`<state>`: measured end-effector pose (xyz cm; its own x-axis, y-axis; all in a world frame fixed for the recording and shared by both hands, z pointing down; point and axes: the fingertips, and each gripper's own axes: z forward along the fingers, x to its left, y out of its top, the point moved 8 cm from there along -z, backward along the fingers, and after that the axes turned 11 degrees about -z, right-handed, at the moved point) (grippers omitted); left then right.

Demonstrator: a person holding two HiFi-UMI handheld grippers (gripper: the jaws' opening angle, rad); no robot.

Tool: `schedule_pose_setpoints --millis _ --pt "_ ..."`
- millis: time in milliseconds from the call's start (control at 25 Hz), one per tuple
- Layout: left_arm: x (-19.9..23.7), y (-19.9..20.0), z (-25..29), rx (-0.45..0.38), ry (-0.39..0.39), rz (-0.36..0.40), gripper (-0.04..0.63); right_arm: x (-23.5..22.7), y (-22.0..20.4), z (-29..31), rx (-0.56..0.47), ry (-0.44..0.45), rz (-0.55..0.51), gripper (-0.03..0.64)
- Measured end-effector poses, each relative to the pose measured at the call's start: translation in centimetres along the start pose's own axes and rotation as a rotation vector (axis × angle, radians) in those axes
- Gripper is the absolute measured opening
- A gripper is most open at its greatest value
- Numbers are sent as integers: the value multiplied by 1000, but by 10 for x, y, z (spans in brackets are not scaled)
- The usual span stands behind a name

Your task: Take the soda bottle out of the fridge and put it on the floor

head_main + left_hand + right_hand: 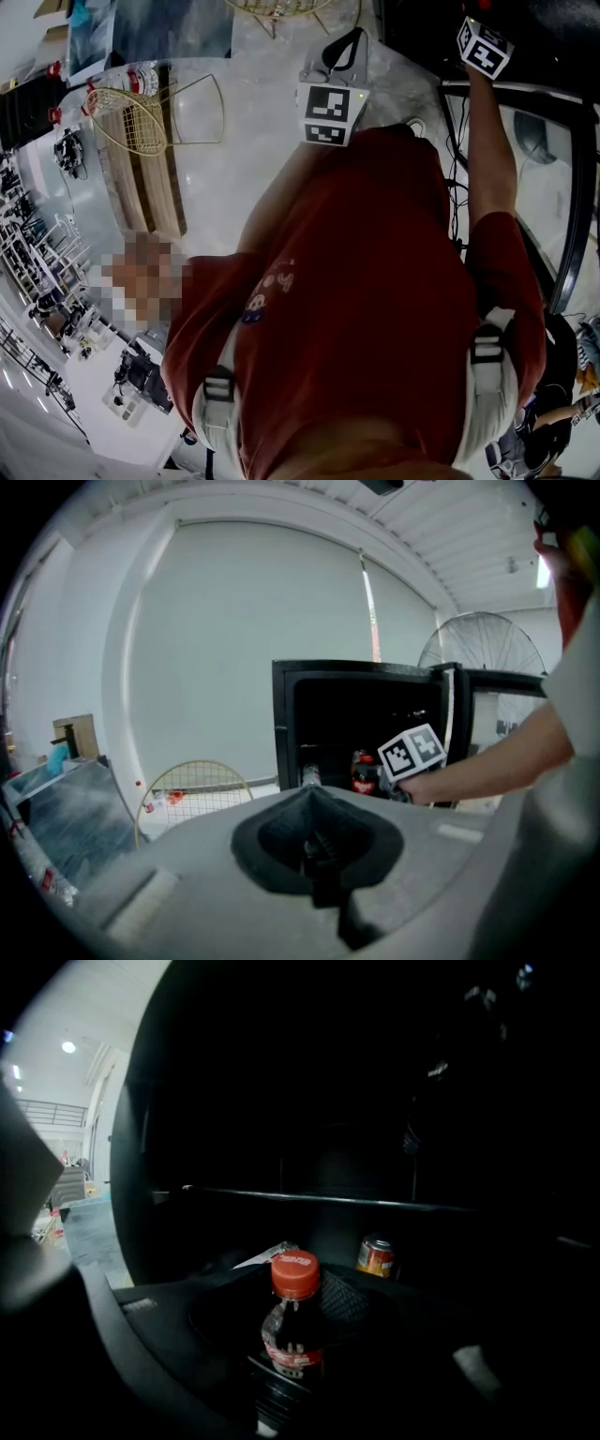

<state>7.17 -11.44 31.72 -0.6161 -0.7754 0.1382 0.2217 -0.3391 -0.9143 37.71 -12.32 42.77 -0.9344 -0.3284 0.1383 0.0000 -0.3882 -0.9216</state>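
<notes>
Right tongs (297,1352) clamp the bottle (293,1321) inside the fridge (281,733) — firmly, it seems, though it's dark; left tongs (316,850) closed, empty. Next: withdraw it, lower to the floor (246,150).

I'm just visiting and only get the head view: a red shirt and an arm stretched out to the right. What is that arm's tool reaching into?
Observer: A black fridge. The left gripper view shows the arm going into its dark inside.
Operator: Has the tool got hold of anything in there?
Observer: Yes. In the right gripper view, the right gripper has its jaws closed on an upright soda bottle with a red cap.
</notes>
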Motion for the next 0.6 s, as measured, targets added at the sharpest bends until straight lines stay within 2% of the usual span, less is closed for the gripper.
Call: schedule_pose_setpoints --millis 600 --pt "9 -30 -25 -4 -35 -30 0 46 -31 -80 25 33 -33 152"
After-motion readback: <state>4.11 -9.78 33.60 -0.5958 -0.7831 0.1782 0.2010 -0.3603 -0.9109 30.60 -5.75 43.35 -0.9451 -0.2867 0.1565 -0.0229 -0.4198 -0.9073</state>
